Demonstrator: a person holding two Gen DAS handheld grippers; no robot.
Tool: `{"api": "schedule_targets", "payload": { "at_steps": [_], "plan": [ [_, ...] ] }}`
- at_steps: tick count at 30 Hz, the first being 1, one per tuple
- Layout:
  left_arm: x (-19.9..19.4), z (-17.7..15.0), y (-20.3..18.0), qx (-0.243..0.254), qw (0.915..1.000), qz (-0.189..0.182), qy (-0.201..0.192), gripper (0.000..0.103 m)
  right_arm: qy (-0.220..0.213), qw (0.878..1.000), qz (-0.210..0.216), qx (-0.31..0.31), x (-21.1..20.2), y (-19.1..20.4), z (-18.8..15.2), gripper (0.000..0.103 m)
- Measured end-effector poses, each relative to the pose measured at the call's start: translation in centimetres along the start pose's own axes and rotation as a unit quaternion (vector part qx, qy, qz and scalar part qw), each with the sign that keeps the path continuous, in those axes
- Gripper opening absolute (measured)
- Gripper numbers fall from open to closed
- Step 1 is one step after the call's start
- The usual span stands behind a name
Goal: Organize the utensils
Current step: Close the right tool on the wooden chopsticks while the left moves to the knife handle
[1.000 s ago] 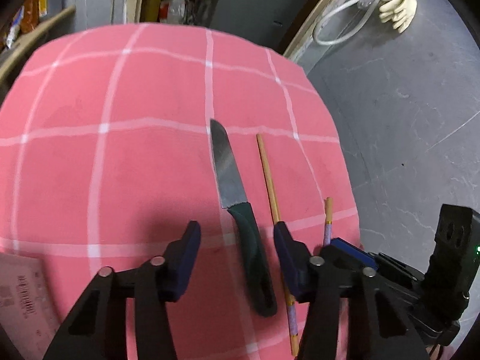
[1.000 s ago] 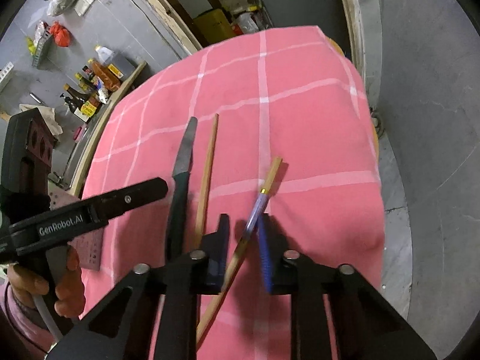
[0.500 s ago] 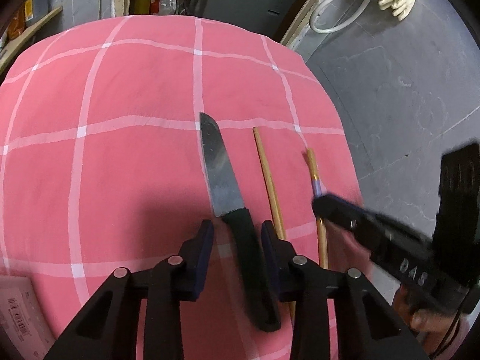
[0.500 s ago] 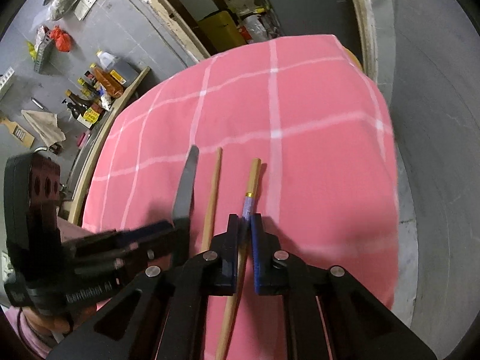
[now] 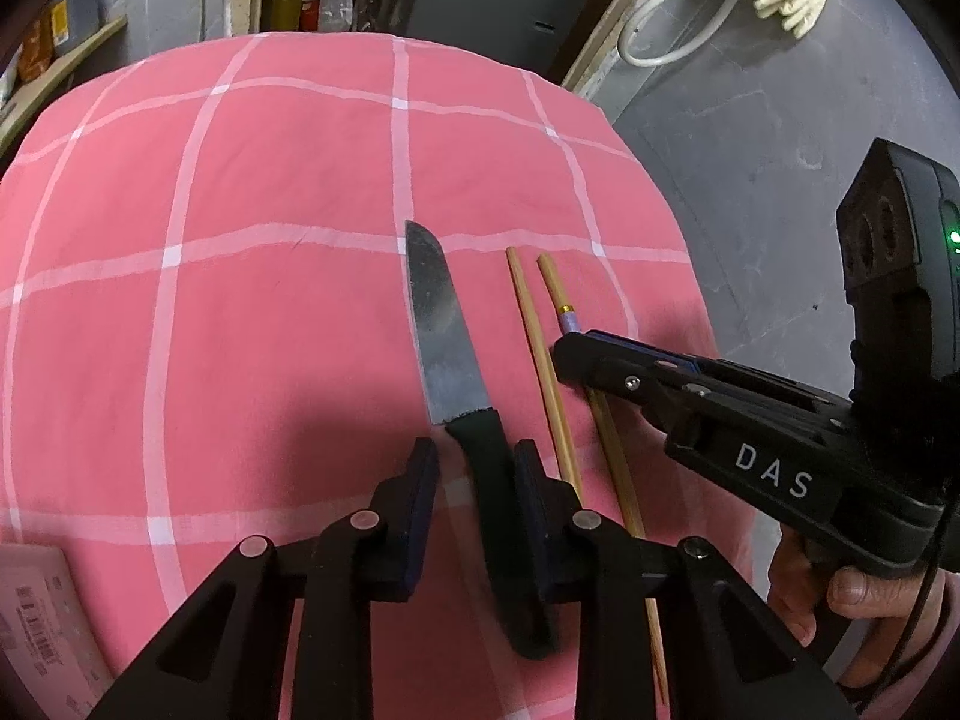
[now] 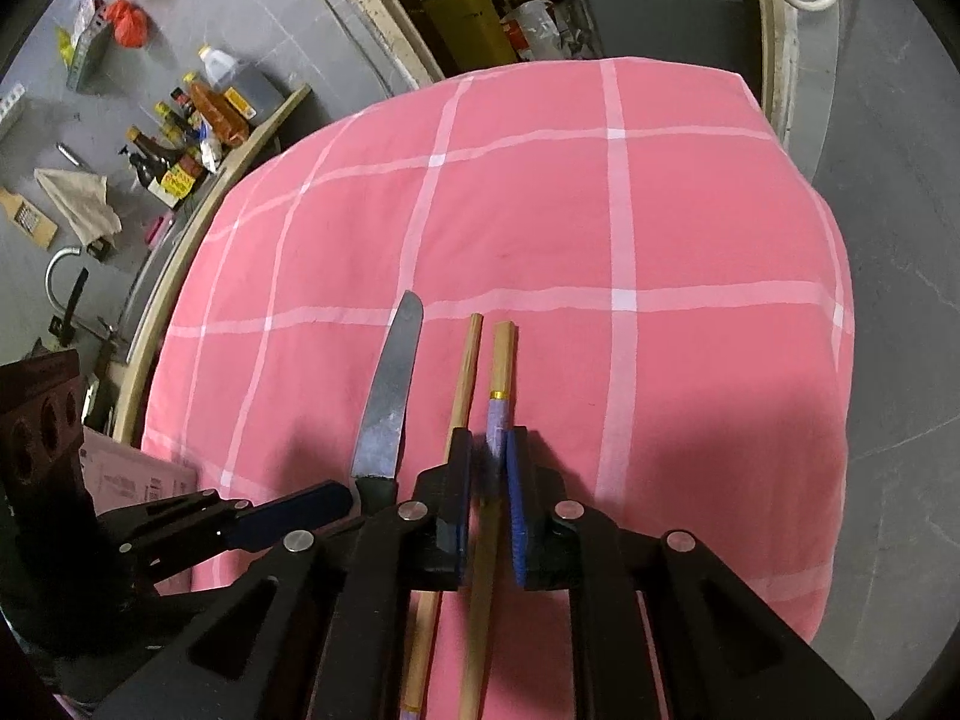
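A knife [image 5: 441, 330] with a black handle [image 5: 498, 498] lies on the pink checked cloth [image 5: 240, 276]. My left gripper [image 5: 475, 459] straddles the handle, jaws narrowly apart, not clamped. Two wooden chopsticks lie side by side right of the knife: a plain one [image 5: 543, 372] and one with a purple and gold band [image 5: 567, 315]. My right gripper [image 6: 487, 447] has its jaws close around the banded chopstick [image 6: 501, 360], with a small gap showing. The knife [image 6: 390, 402] and plain chopstick [image 6: 465, 372] lie to its left.
A labelled pink box [image 5: 36, 618] sits at the cloth's near left corner. The cloth ends at the table edge on the right [image 5: 690, 300], with grey floor beyond. Bottles [image 6: 192, 126] stand on a shelf at the far left.
The right gripper brought the banded chopstick leftward and straightened it parallel beside the plain one. The left gripper's jaws narrowed around the knife handle.
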State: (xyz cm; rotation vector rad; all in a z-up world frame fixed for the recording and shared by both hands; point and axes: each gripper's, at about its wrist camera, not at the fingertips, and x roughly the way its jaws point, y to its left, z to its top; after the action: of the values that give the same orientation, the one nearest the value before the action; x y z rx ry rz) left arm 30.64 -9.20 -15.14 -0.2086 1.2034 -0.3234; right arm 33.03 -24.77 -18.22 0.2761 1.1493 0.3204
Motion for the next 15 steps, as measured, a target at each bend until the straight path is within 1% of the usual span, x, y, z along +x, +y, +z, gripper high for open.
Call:
{"api": "schedule_targets", "payload": {
  "at_steps": [1,3,5,8,15],
  "plan": [
    [-0.1,-0.1,0.2,-0.003,1.0000,-0.004,-0.001,0.024,0.002,1.000,-0.002,-0.004,0.0,0.2,0.1,0.015],
    [-0.3,-0.4,0.4,-0.005,0.9999,-0.010,-0.001,0.024,0.004,1.000,-0.005,-0.011,-0.1,0.4,0.0,0.021],
    [-0.4,-0.6,0.6,-0.007,0.9999,-0.015,0.000,0.024,0.007,1.000,-0.004,-0.017,-0.3,0.4,-0.1,0.024],
    [-0.4,-0.7,0.7,-0.010,0.9997,-0.021,-0.001,0.024,0.011,0.999,-0.015,-0.031,-0.4,0.6,-0.4,0.025],
    [-0.2,-0.7,0.7,-0.011,0.9996,-0.027,-0.003,0.024,0.020,0.996,-0.060,-0.070,-0.5,1.4,-0.7,0.025]
  ]
}}
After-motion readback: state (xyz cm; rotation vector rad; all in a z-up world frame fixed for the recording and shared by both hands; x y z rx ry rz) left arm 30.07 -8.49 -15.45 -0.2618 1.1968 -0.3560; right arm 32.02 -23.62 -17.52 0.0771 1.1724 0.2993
